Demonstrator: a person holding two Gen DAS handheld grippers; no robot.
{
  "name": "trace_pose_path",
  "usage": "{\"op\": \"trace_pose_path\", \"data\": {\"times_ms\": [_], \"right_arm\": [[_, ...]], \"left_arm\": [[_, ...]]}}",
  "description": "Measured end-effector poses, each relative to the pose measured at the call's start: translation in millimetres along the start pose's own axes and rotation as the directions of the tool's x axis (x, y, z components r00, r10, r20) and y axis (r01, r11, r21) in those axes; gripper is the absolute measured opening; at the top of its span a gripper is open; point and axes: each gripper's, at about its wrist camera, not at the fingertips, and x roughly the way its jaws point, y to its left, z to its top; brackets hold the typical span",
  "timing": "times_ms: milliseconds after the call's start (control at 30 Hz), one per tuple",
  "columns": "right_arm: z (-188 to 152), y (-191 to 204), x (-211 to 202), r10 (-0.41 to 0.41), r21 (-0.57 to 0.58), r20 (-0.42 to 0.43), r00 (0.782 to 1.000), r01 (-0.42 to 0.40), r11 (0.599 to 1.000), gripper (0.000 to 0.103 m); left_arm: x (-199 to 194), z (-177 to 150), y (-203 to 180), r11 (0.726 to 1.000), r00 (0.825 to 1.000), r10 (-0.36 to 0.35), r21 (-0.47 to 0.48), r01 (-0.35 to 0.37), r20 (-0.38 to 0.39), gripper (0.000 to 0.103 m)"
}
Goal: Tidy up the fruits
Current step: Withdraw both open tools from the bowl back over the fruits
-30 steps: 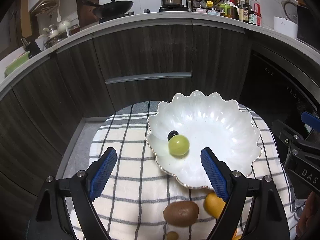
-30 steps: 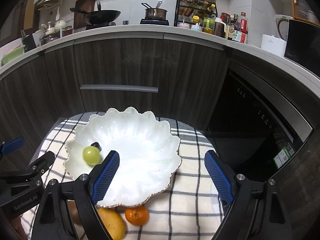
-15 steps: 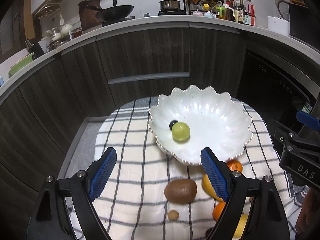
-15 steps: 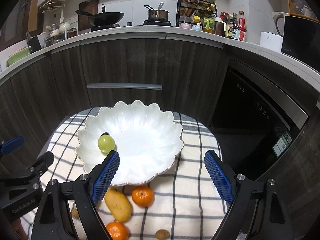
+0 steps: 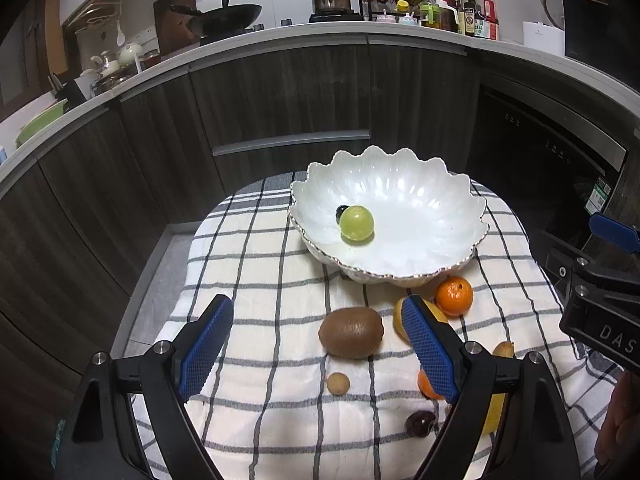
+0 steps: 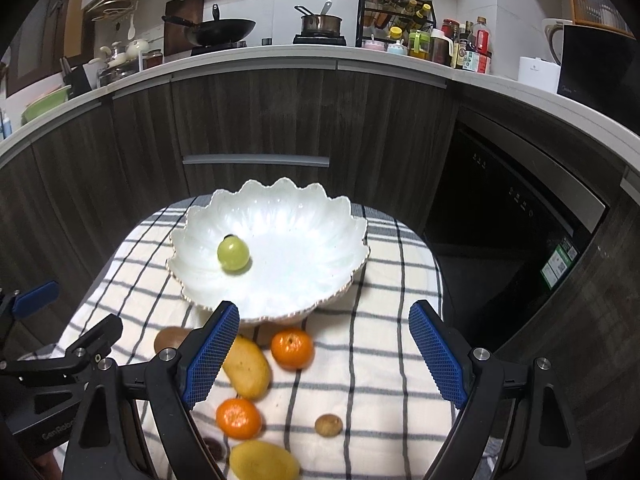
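Landmark: a white scalloped bowl (image 5: 404,240) stands on a checked cloth (image 5: 256,272), toward the cloth's far end, in front of dark wood cabinets (image 6: 256,120).
In the bowl: a green grape (image 5: 357,222) lies on the bowl's left side, with a small dark fruit (image 5: 341,211) touching it from behind.
Kiwi: a brown kiwi (image 5: 351,333) lies on the cloth just outside the bowl's near rim.
Mangoes: one yellow mango (image 6: 246,368) lies on the near side of the bowl, tilted; a second mango (image 6: 264,461) lies farther from the bowl, at the bottom edge of the right wrist view.
Tangerines: one tangerine (image 6: 292,348) sits near the bowl's near rim, just beside the first mango; another tangerine (image 6: 239,418) lies farther from the bowl, between the two mangoes.
Small pieces: a small tan round fruit (image 6: 328,425) lies well apart from the bowl on the near cloth; a dark red fruit (image 5: 420,423) lies farther out again.
Left gripper (image 5: 316,344): jaws wide apart with nothing between the pads, above the cloth short of the bowl.
Right gripper (image 6: 324,354): jaws likewise wide and empty, above the fruit near the bowl's rim.
Behind the bowl: a countertop (image 6: 360,60) carries a wok (image 6: 218,30), a saucepan (image 6: 321,24) and a rack of bottles (image 6: 394,16).
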Motion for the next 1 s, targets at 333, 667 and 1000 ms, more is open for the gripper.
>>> {"op": "trace_pose_path", "data": {"times_ms": [333, 667, 1000], "right_arm": [[-23.1, 3.2, -2.0, 0.009, 0.002, -0.044, 0.999, -0.009, 1.000, 0.088], [-54.2, 12.4, 5.9, 0.031, -0.010, -0.125, 0.992, -0.032, 0.999, 0.088], [-80.4, 22.9, 19.7, 0.058, -0.017, -0.205, 0.977, -0.063, 0.998, 0.088]], "left_arm": [[0.6, -22.2, -1.4, 1.000, 0.999, -0.007, 0.012, 0.008, -0.033, 0.086], [6.9, -46.6, 2.4, 1.000, 0.996, -0.007, 0.011, 0.008, -0.088, 0.086], [17.3, -69.1, 7.3, 1.000, 0.991, -0.005, 0.000, 0.005, -0.132, 0.086]]}}
